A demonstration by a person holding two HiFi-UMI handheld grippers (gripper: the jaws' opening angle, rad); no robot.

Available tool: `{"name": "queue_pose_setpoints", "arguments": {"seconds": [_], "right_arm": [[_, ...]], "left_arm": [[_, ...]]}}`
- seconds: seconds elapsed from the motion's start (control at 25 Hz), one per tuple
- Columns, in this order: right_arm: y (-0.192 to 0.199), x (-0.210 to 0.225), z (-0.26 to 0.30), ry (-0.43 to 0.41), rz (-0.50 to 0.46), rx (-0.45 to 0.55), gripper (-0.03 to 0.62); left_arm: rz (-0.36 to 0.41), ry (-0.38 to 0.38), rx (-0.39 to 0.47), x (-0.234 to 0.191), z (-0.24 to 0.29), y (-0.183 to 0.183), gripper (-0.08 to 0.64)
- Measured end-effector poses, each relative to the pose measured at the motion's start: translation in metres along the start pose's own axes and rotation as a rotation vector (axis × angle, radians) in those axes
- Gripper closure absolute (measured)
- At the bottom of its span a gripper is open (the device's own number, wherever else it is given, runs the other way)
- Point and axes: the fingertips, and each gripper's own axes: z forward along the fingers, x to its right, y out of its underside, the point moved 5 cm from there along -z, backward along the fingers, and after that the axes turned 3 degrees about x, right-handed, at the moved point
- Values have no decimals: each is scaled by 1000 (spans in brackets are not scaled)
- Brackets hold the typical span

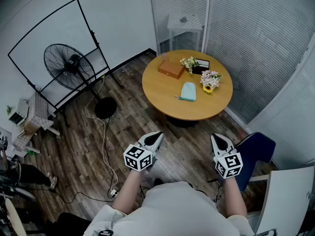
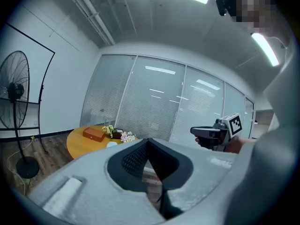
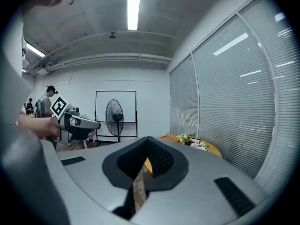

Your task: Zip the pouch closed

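- Not begun: pouch (image 1: pixel 188 91) lies on the round tabletop (image 1: pixel 162 95) at 12 o'clock, well apart from both grippers.
- Left gripper (image 1: pixel 155 136) and right gripper (image 1: pixel 217 138): jaws together, empty.
- Approach, hold and zipping all remain.

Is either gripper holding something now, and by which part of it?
Nothing is held. The left gripper and the right gripper are both shut and empty; the pouch lies on the round table, far from both.

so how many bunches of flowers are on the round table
2. A pale bunch sits at the far side, right of the brown box; a pink-and-yellow bunch lies by the right edge, beside the teal pouch.
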Motion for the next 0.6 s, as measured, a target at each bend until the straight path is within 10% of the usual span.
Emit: {"name": "queue_pose_setpoints", "arguments": {"seconds": [0.6], "right_arm": [[0,-18,3,15,32,22,589]], "left_arm": [[7,19,9,-4,-11,2,543]]}}
